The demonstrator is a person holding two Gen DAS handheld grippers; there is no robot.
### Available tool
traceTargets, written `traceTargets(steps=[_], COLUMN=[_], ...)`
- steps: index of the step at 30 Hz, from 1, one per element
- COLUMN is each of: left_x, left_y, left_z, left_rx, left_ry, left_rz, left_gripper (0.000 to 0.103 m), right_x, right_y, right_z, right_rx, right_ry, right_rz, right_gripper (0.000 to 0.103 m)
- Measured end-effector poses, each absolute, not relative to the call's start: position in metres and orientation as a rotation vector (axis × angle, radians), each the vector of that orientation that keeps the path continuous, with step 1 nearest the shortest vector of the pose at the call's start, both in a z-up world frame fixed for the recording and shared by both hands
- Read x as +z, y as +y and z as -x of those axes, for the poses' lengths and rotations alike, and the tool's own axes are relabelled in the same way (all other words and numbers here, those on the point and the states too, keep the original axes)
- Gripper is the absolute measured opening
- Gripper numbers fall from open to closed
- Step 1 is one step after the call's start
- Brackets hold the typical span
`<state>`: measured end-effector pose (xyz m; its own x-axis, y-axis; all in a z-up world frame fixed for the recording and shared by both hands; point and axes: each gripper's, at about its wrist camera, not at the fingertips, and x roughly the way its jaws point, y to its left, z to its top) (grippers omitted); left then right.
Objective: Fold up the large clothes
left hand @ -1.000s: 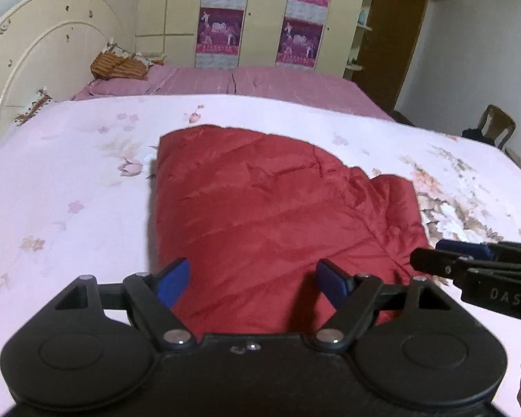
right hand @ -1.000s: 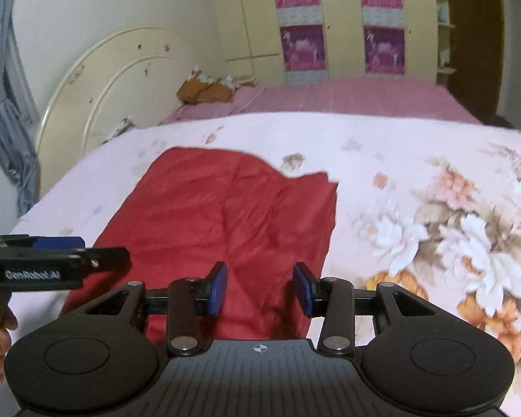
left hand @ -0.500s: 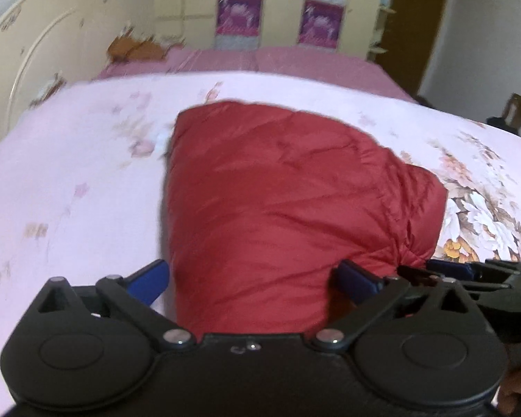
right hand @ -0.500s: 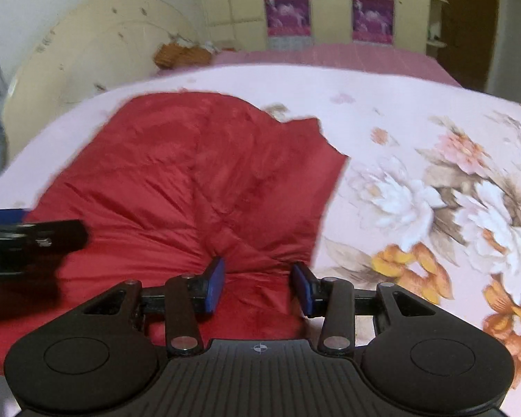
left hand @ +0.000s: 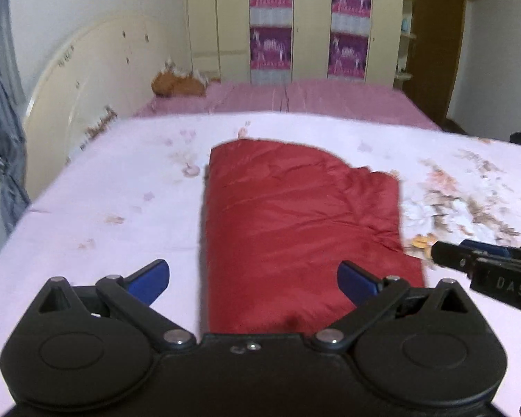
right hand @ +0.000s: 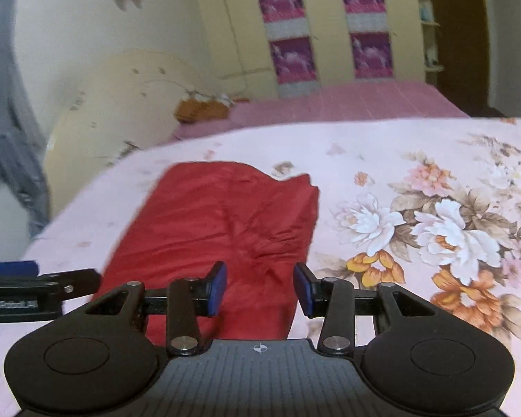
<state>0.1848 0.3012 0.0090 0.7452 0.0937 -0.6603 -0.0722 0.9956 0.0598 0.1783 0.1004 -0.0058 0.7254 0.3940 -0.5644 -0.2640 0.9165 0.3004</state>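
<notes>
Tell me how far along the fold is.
Done: the red garment lies folded into a compact rectangle on the floral bedspread. In hand: nothing; the left gripper is wide open, the right gripper partly open, both empty. Left: perhaps tidying the uneven far right corner.

Left claw [left hand: 253,283] wide apart, blue pads clear of cloth, nothing gripped. Folded red garment [left hand: 295,229] flat on bed [left hand: 121,187], pink floral sheet. Near edge of garment between claw fingers. Right claw [left hand: 441,253] enters from right edge, tip just beside garment's right corner; its spread unclear. Cream headboard [left hand: 80,97] left, wardrobe [left hand: 295,24] behind, orange item [left hand: 177,85] on far mattress.
</notes>
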Motion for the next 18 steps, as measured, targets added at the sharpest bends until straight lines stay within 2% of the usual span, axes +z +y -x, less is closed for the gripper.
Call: traceTargets(steps=[1,2,3,4,11,18], left_x=[0.015,0.020,0.024,0.027,0.047,0.058], left_y=[0.298,0.294,0.289,0.285,0.263,0.255], left_z=[-0.172,-0.161,-0.146,-0.134,-0.039,0.021], left_rx=[0.095,0.102,0.117,0.125,0.173,0.208], left_ry=[0.714,0.710,0.712,0.710,0.683,0.691], left_rz=[-0.021,-0.009,-0.007,-0.010,-0.030,-0.015], left_gripper=[0.103,0.103,0.103,0.103,0.103,0.103], right_x=[0.000,0.005,0.010,0.014,0.042,0.062], right_y=[0.098,0.097,0.093,0.090,0.073,0.058], right_z=[-0.165,-0.152,-0.137,-0.121,-0.011,0.053], right_rx=[0.385,0.399,0.412,0.422,0.455,0.412], right_ry=[0.658,0.652,0.641,0.623,0.564,0.509], right_rz=[-0.202,-0.198,-0.194,-0.188,-0.101,-0.120], right_gripper=[0.045,0.052,0.080,0.093,0.093,0.097])
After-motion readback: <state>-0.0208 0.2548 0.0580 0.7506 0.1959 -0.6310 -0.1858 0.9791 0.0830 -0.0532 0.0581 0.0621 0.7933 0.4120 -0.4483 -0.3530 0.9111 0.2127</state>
